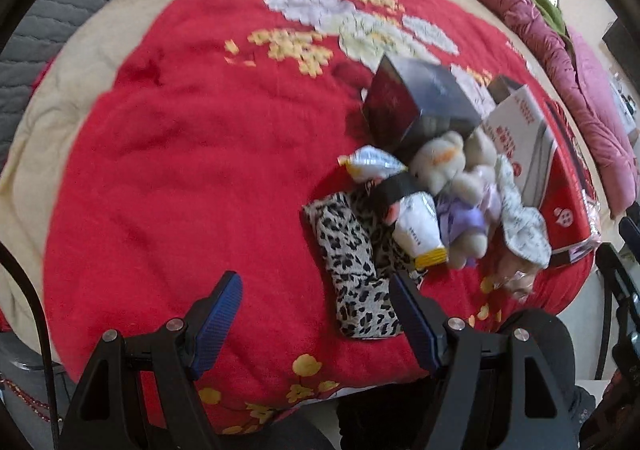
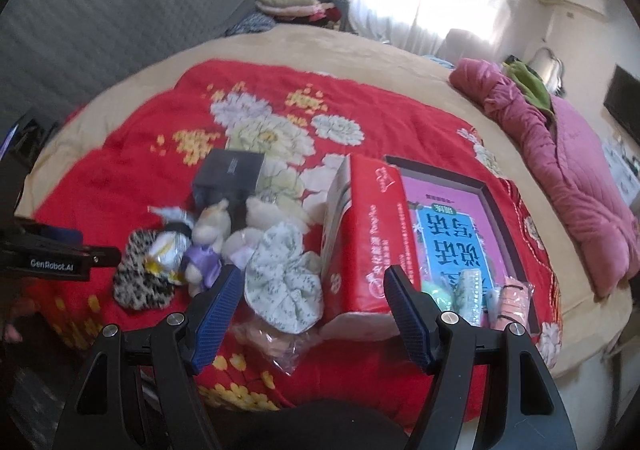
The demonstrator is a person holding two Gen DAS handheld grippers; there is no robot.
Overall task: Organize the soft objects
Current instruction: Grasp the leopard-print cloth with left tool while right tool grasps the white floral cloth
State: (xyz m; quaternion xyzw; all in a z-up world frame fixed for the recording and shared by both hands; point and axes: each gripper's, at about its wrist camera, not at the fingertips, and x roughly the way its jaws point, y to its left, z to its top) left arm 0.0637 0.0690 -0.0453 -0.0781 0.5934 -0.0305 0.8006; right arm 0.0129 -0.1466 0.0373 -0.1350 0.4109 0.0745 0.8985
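A bed [image 2: 280,45] bears a red floral blanket [image 2: 140,169] strewn with plush toys [image 2: 208,234], pouches and boxes [image 2: 360,234].

Counting two teddy bears [image 1: 438,165], one leopard-print cloth [image 1: 352,250], two snack packets [image 1: 418,228], one floral scrunchie [image 2: 286,278], one dark box [image 1: 420,97], one red tissue pack [image 2: 368,234].

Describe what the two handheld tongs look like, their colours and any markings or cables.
Both tongs, left and right, have black angular frames with triangular cut-outs and round silver bolt heads. Their fingers carry blue ribbed pads. The right wrist view shows the left tongs from the side, with white lettering "GenRobot.AI" on the black body. A thin black cable curves past at the left edge.
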